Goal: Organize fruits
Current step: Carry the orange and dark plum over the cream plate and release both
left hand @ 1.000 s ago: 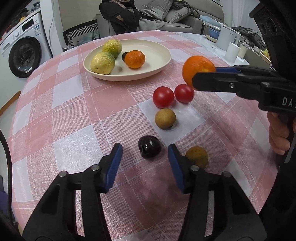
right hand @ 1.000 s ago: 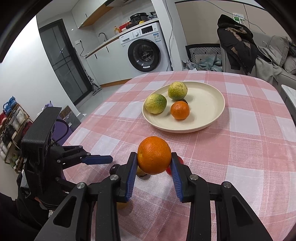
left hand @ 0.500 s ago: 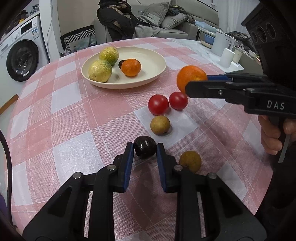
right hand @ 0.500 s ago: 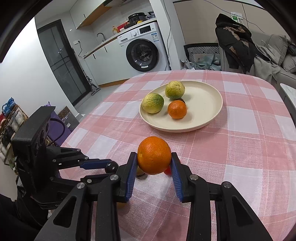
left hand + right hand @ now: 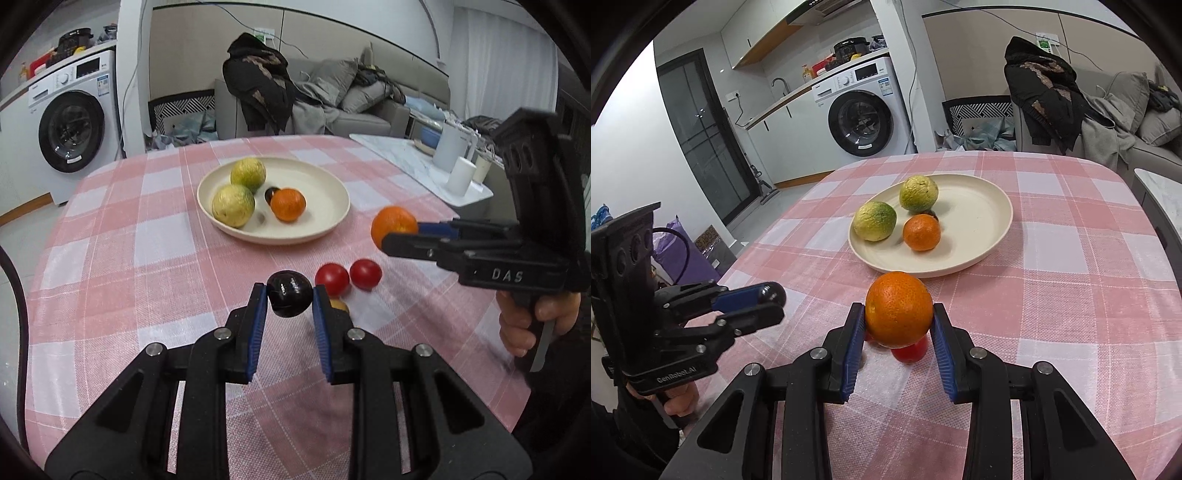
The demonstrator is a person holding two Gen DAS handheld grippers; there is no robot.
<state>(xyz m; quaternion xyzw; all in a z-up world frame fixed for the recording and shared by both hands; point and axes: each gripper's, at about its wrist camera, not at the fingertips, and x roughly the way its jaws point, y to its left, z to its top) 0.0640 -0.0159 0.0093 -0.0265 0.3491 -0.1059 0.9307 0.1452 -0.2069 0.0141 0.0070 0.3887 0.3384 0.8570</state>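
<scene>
Dark plum now lifted in left claw; right claw gripping orange; plate with four fruits

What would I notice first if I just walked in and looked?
Probably the big orange pinched in the right gripper, held above the pink checked table. Next, the shiny dark plum in the left gripper. Behind them sits a cream plate with more fruit.
</scene>
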